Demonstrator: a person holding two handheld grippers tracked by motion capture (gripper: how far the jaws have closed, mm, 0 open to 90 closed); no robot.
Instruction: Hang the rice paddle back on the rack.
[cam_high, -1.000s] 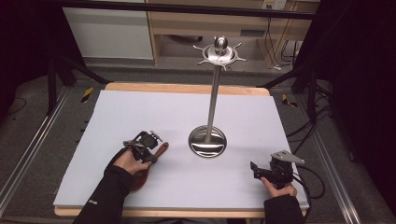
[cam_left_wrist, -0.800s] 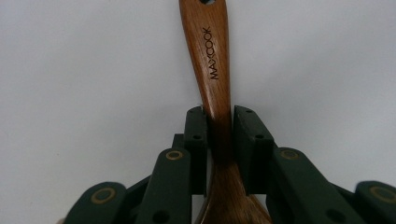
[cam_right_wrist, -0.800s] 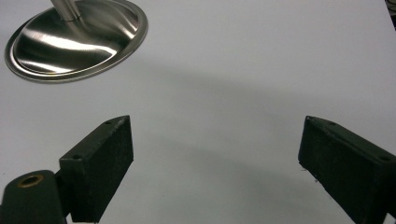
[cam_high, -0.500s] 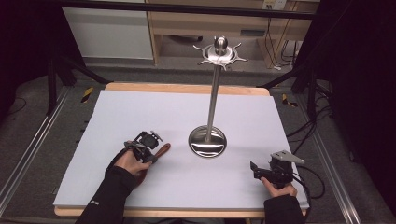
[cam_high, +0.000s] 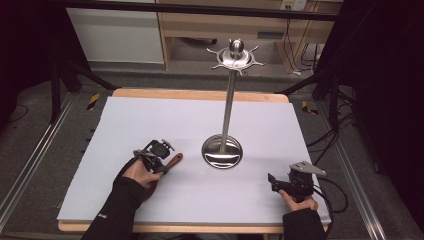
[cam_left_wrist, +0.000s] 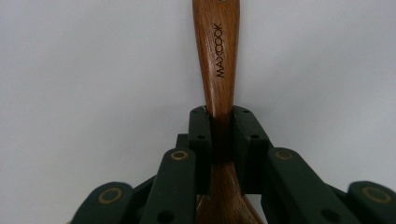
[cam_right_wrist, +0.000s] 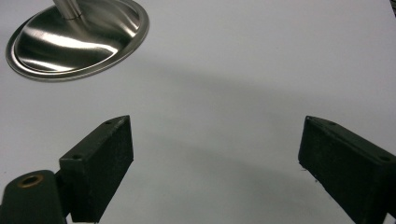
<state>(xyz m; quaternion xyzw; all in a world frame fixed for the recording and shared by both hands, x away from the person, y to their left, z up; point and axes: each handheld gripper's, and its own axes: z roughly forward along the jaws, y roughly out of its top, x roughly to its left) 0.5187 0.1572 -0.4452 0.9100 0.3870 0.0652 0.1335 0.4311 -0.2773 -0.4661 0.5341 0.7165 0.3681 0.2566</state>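
High view, left to right: white mat on a wooden table, left gripper pinching a wooden handle at lower left, steel stand centre, right gripper spread, lower right. Left gripper view adds "MAXCOOK" lettering; the utensil's head seems hidden.

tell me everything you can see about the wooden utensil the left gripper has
The wooden utensil is reddish-brown with visible grain and a slim handle stamped MAXCOOK. It lies flat on the white table cover, left of the steel stand's base. The left gripper is shut on its narrow neck, one of the black fingers pressing each side. Below the grip the wood widens; its working end is hidden, so its type is unclear.
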